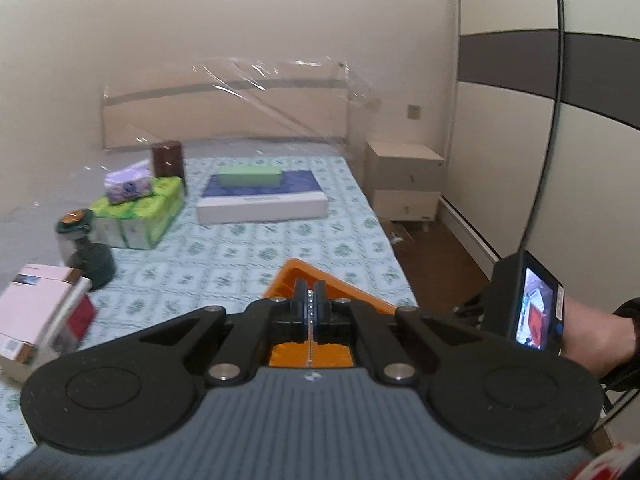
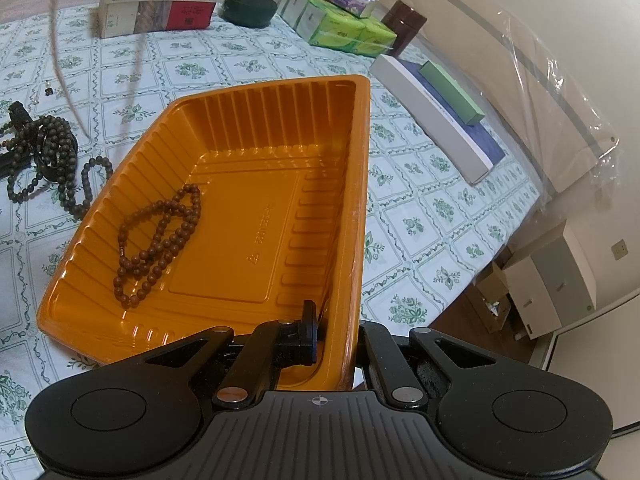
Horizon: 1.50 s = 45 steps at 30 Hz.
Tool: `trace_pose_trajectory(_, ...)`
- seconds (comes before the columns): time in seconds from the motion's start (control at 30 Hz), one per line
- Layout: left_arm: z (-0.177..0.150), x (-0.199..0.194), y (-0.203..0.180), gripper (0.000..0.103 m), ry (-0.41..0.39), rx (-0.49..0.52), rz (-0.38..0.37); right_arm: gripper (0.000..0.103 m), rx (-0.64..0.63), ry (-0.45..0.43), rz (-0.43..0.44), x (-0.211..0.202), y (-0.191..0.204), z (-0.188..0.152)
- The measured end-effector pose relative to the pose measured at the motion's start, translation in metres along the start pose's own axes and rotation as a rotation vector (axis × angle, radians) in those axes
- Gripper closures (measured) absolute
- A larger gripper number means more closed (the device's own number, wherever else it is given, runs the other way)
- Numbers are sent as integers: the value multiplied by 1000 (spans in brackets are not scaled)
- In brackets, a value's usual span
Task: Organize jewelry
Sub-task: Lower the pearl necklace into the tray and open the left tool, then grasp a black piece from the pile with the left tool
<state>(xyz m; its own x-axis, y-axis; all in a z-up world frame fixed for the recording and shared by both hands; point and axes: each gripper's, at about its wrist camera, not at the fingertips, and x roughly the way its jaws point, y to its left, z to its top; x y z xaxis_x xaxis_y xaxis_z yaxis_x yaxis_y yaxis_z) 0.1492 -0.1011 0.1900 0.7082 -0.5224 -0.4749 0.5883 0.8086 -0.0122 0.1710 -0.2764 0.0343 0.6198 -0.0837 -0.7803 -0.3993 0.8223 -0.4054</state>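
Right wrist view: the right hand-held gripper [image 2: 335,330] clamps the near wall of the orange tray [image 2: 256,128] on the bed, brown beads [image 2: 158,240] inside, dark beads [image 2: 48,156] just left of it. The left hand-held gripper [image 1: 310,300], clenched on a thin chain [image 1: 310,312], hangs above the tray; next, I judge, it must lower and release there.

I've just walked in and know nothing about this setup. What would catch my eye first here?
The bright orange tray in the middle of the flowered bedspread, with the right gripper clamped on its near rim. A brown bead strand lies inside it at the left, and darker beads are heaped on the cloth beyond the tray's left side. The left gripper pinches a thin sparkling chain.
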Motion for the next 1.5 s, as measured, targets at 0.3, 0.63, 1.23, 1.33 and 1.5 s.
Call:
trace_pose_trajectory(0.3,-35,68,-12,102,174,-36,-83,99,1,0,2,1,0,0)
trace_pose_trajectory(0.63,-74,115,-10,102,310,-116,-134,99,5,2,4,2,-1,-1)
trace_pose_trajectory(1.23,-69,97,7,84,261,-130,-82,99,7,0,3,1,0,-2)
trace_pose_trajectory(1.33,-74,75,32,79,236,-155,-19,99,7,1,3,1,0,-2)
trace_pose_trajectory(1.5,-93,34,83,73,214,-206,120,99,8,0,3,1,0,-2)
